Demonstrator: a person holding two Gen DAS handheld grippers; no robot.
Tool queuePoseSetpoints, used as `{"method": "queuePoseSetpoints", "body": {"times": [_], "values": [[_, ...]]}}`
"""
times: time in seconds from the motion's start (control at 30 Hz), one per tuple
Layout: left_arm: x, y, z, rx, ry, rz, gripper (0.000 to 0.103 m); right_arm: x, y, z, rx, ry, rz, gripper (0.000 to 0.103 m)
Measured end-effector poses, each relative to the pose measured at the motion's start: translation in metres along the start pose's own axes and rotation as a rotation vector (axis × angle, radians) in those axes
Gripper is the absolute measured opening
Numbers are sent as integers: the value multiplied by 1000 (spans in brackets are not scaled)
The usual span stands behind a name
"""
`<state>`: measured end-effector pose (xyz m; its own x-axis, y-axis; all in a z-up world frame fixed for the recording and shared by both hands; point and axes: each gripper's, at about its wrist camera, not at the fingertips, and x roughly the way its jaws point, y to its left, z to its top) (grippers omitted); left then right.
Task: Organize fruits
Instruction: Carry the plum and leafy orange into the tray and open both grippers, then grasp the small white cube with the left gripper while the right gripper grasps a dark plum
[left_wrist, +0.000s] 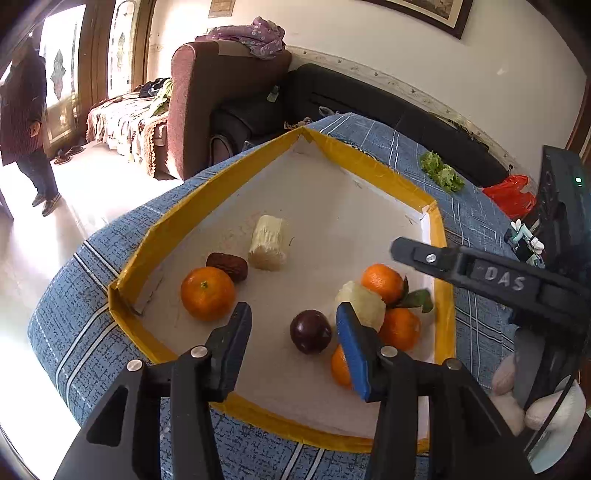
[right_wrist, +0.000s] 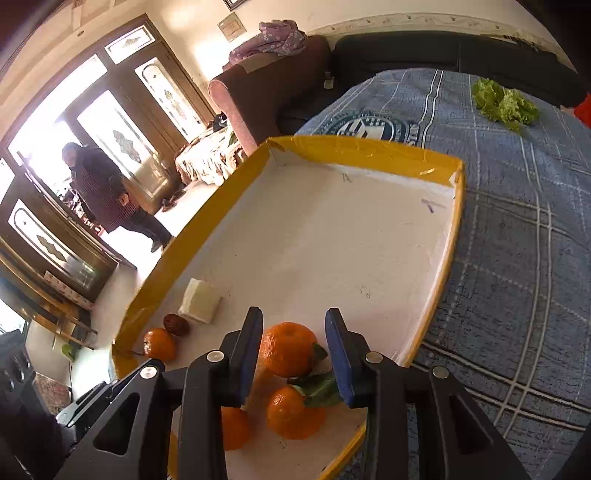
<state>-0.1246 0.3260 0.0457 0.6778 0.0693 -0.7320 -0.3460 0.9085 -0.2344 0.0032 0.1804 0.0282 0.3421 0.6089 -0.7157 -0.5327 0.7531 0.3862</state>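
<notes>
A white tray with a yellow rim (left_wrist: 388, 173) (right_wrist: 369, 147) lies on a blue cloth. In the left wrist view it holds a lone tangerine (left_wrist: 207, 293), a brown date (left_wrist: 227, 266), a pale cob piece (left_wrist: 269, 242), a dark plum (left_wrist: 310, 331), a pale peeled fruit (left_wrist: 360, 301) and three tangerines (left_wrist: 382, 282) with leaves at the right. My left gripper (left_wrist: 293, 332) is open above the plum. My right gripper (right_wrist: 293, 350) is open, its jaws on either side of a tangerine (right_wrist: 288, 352), apart from it. It shows in the left wrist view as a dark arm (left_wrist: 480, 271).
Lettuce (left_wrist: 441, 171) (right_wrist: 504, 101) lies on the blue cloth (right_wrist: 517, 240) beyond the tray. A red bag (left_wrist: 511, 195) sits at the table's far right. A brown armchair (left_wrist: 221, 96) and black sofa stand behind. A person (left_wrist: 26, 122) stands by the doors at left.
</notes>
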Motion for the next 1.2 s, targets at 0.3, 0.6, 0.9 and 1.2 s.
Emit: {"method": "queuePoseSetpoints", "body": {"times": [0.3,0.6,0.9,1.2], "values": [[-24,-2,2,-47,-48,-39,58,-43,-23,-11,34,-92,-146,52],[-41,-15,0,-12,-67,-49,59,-11,-31,-29,91,24,-195,28],[-48,-42,0,35,-66,-93,63,-34,-33,-44,82,5,-161,31],[-42,-102,-11,165,-36,-134,63,-115,-72,-55,76,-148,-202,31]]}}
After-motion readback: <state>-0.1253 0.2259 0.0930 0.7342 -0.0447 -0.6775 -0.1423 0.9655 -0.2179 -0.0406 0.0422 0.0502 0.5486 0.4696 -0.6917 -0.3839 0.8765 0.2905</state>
